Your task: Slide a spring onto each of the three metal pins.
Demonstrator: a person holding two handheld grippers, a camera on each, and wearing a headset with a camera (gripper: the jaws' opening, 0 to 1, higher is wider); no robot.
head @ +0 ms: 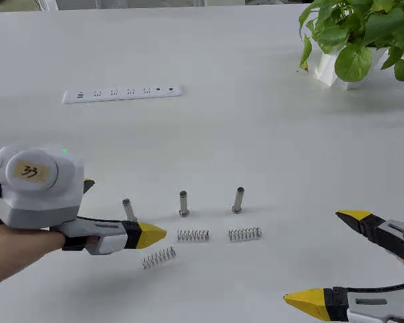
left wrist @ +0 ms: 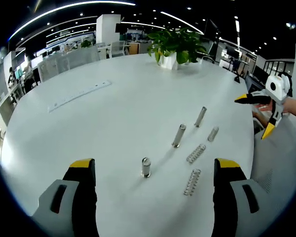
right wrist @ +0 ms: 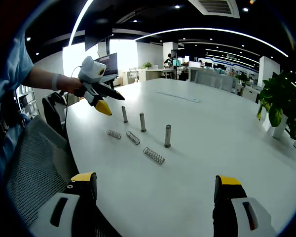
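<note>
On the white tabletop (head: 256,134), three upright grey metal pins (head: 184,203) stand in a row, each with a loose coiled steel spring (head: 193,235) lying just beside it, not yet threaded. Flanking them, the left hand-held gripper (left wrist: 154,165) and the right hand-held gripper (head: 328,257) hover with jaws apart and empty, apparently poised for a first pick.

1. The right gripper (head: 328,258) is cut off by the head view's right and bottom edges; just its two fingers (head: 374,227) show.
2. The left gripper (left wrist: 154,164) hides most of its far finger (head: 87,184) behind its own body.
3. The left pin (head: 128,208) stands just behind the near finger (head: 145,235), which covers its foot.
4. The plant (head: 357,33), well beyond the right fingers, is cut off by the top and right edges.
</note>
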